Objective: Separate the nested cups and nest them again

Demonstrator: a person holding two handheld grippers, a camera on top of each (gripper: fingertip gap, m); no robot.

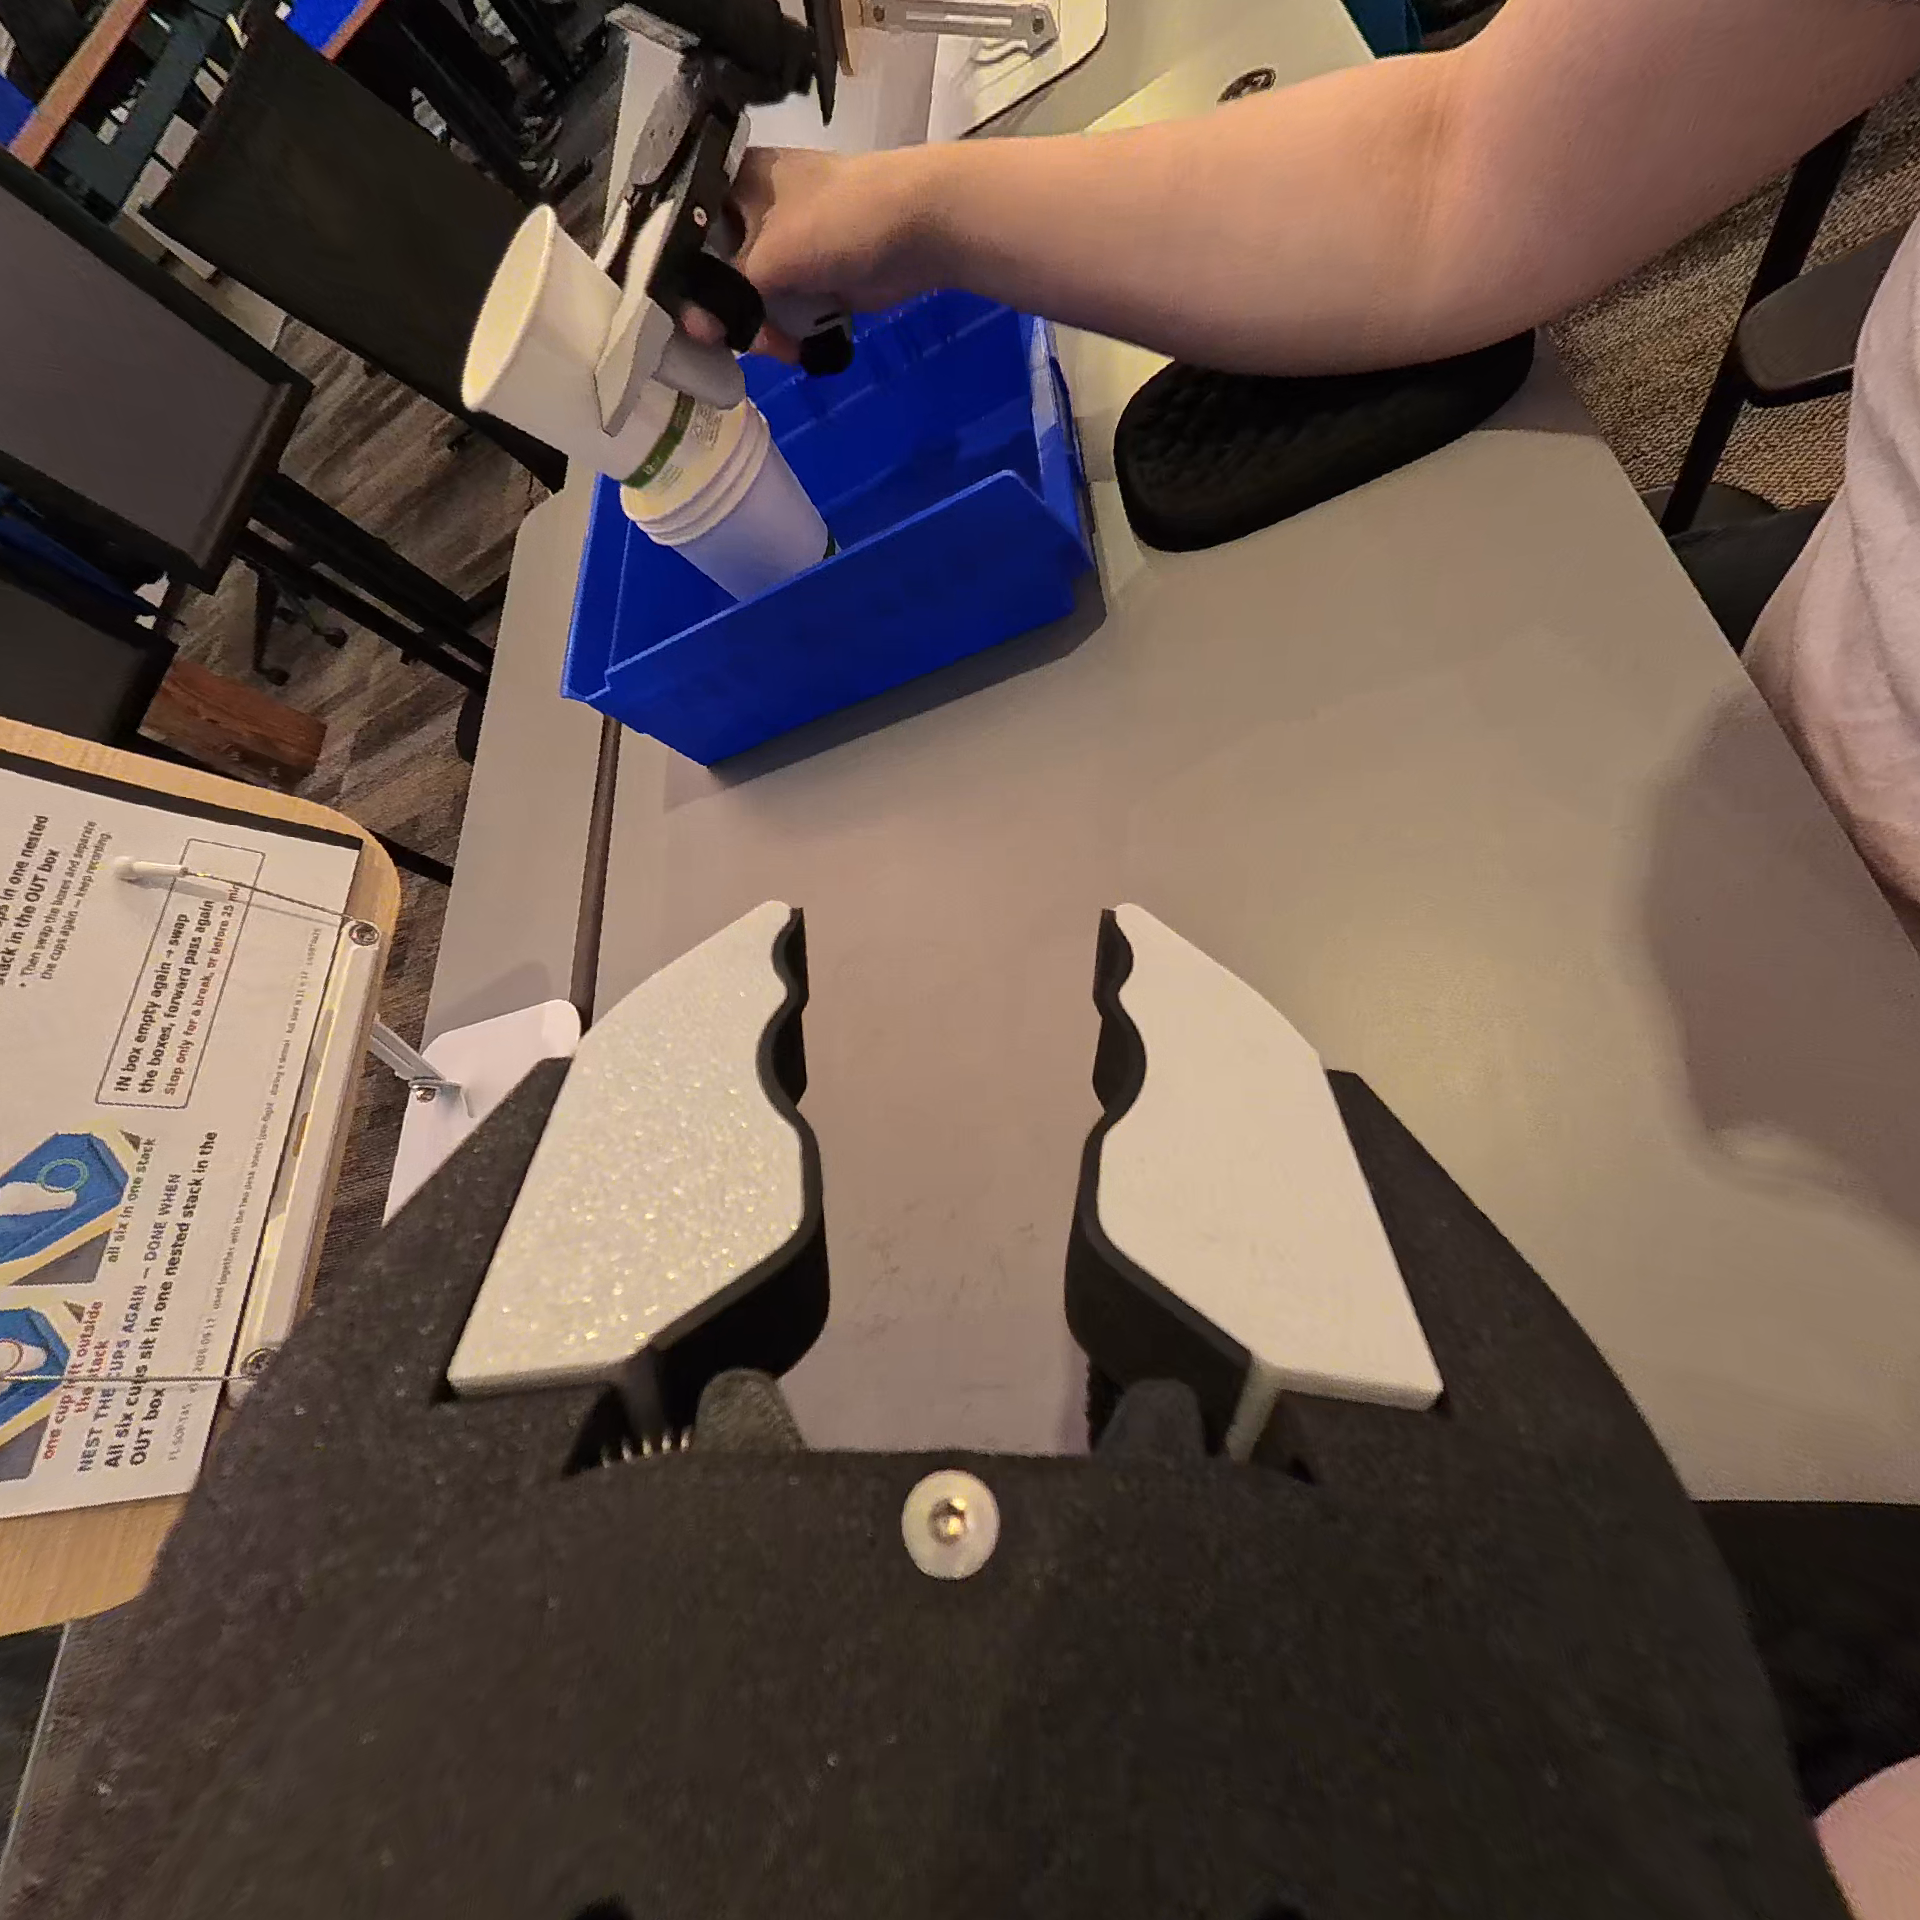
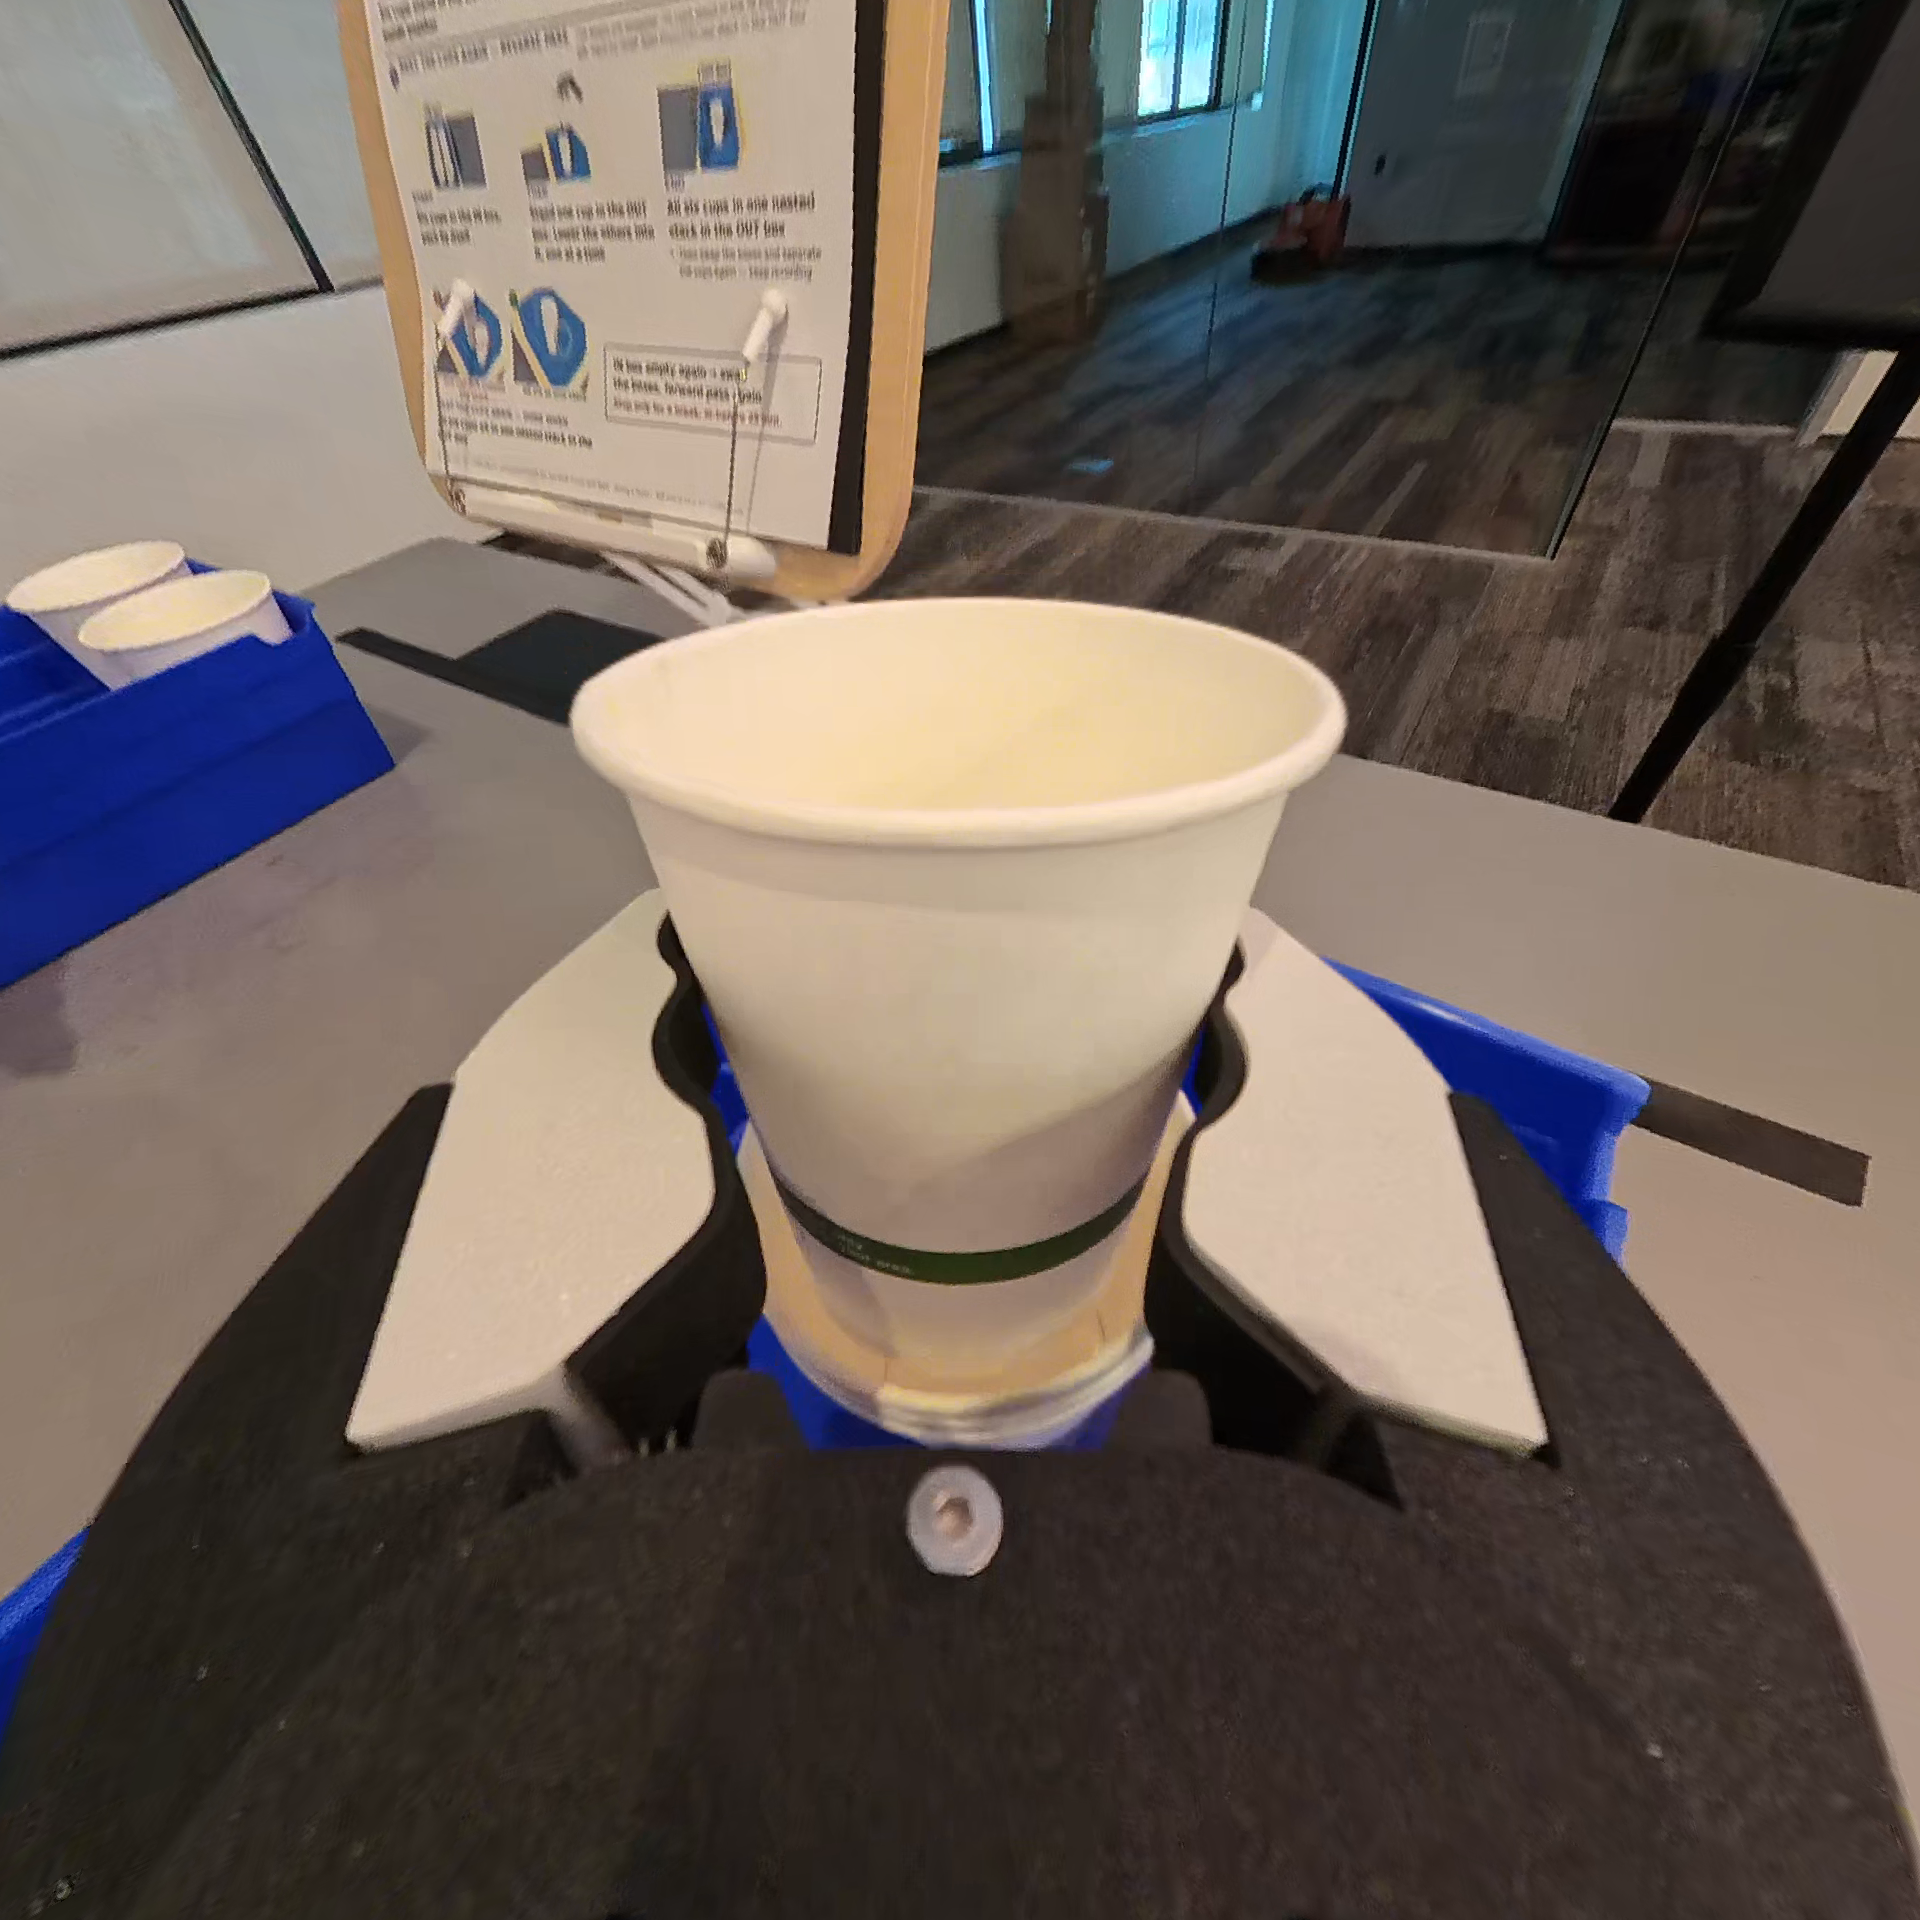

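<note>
White paper cup [image 2: 956, 935] sits pinched in the right claw [image 2: 956, 1039], above nested cups [image 1: 727, 499] in a blue plastic bin [image 1: 883, 623]; left claw [image 1: 951, 1049] spread over grey counter [image 1: 1247, 779].

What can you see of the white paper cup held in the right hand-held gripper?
The white paper cup is a tapered cone with a rolled rim, cream inside and empty, with a thin green band near its base. The right hand-held gripper clamps its lower wall on both sides. It tilts, its base partly seated in the nested white cup stack leaning in the blue plastic bin.
</note>
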